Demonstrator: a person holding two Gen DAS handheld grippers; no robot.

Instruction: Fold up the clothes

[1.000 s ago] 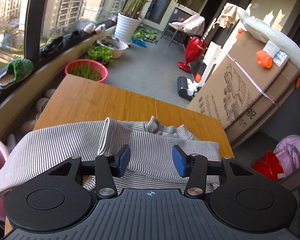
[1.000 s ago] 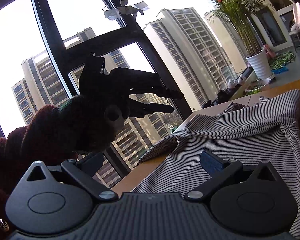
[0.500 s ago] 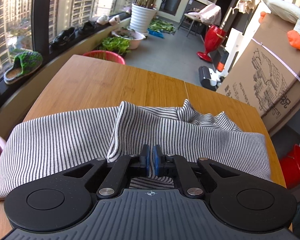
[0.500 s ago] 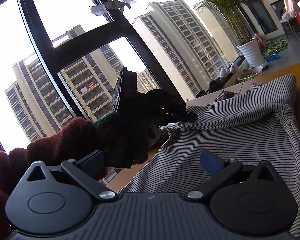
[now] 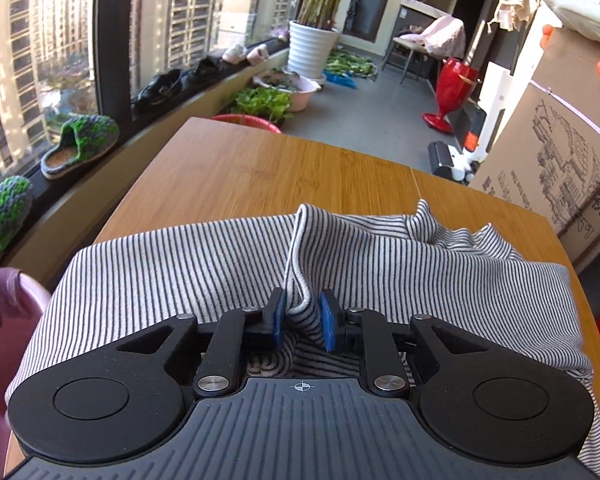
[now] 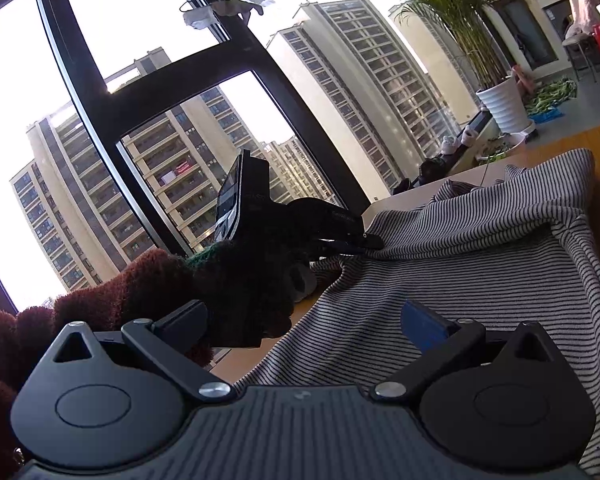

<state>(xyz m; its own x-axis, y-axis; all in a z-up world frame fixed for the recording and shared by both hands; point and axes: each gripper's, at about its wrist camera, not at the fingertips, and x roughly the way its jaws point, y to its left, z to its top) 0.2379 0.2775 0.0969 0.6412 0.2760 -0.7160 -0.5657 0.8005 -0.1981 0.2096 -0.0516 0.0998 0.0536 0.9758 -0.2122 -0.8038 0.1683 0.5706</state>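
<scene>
The main risk sits right at the left gripper [image 5: 302,322]: its jaws are opening with a raised fold of the striped shirt [image 5: 420,276] between them, and in the left wrist view the blue pads [image 5: 327,326] stand a little apart, the hem edge passing through the gap rather than being squeezed. I judge that if the hand lifts now, the fold could slip out and the crease would fall back crooked. A pull with only one layer caught would also drag the shirt across the wooden table [image 5: 260,176] instead of folding it.

A second risk is the near left part of the shirt, which hangs over the table's near edge; a tug could slide more of it off.

The right gripper [image 6: 306,328] has its jaws spread wide and holds nothing; the shirt lies just beyond and under its right finger, and whether the finger touches the cloth cannot be told. Farther in that view the left gripper, held by a hand in a dark fuzzy sleeve [image 6: 140,292], noses into the shirt's left edge. Beyond lies bare table, then the window.
</scene>
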